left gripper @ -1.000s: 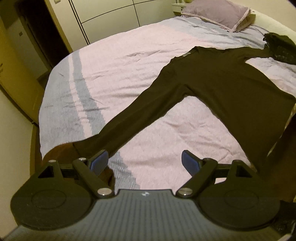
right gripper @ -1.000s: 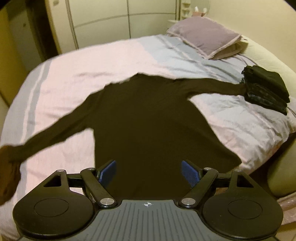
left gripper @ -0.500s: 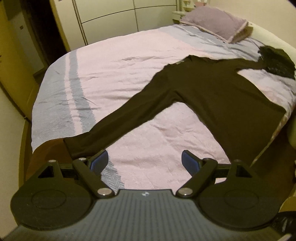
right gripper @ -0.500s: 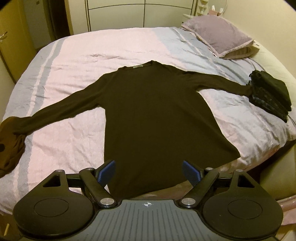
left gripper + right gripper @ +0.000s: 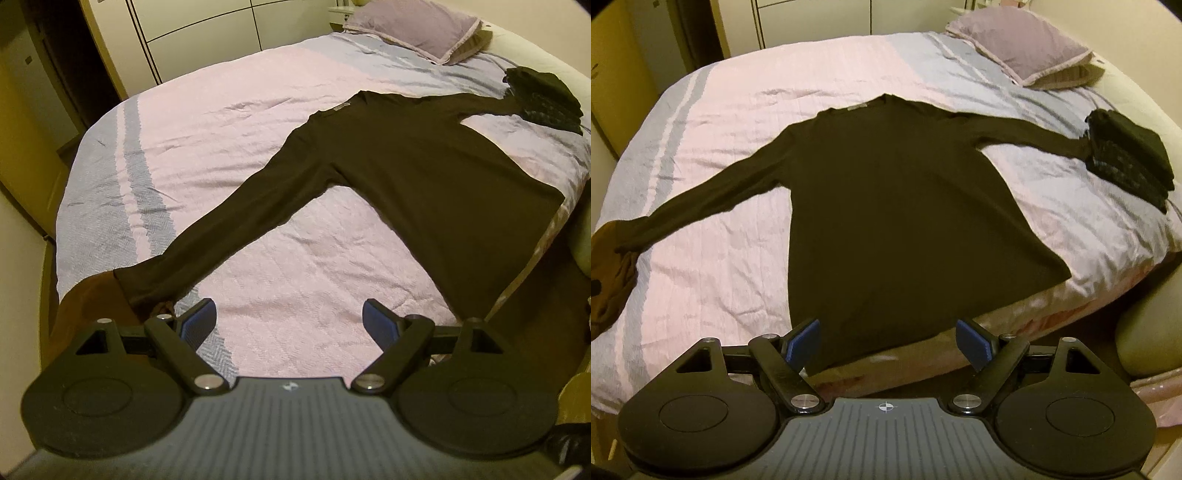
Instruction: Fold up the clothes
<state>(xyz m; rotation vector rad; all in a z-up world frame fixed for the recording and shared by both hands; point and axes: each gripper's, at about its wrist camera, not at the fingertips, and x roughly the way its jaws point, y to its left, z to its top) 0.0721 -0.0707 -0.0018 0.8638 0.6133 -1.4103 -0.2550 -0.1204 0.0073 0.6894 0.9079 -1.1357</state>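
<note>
One dark long-sleeved top (image 5: 897,206) lies flat on the pink-and-grey bedspread (image 5: 731,110), sleeves stretched out to both sides, hem at the near bed edge. Its right cuff touches a folded dark pile (image 5: 1130,162); its left cuff meets a brown garment (image 5: 609,273). Left gripper (image 5: 288,321) and right gripper (image 5: 888,341) hover with fingers spread, pinching nothing.

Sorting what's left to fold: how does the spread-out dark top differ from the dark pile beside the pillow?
The long-sleeved top lies flat, sleeves spread; the pile is already folded and stacked. The top covers the middle of the bed; the pile sits compactly at its edge, where one cuff reaches it. Both are dark fabric.
</note>
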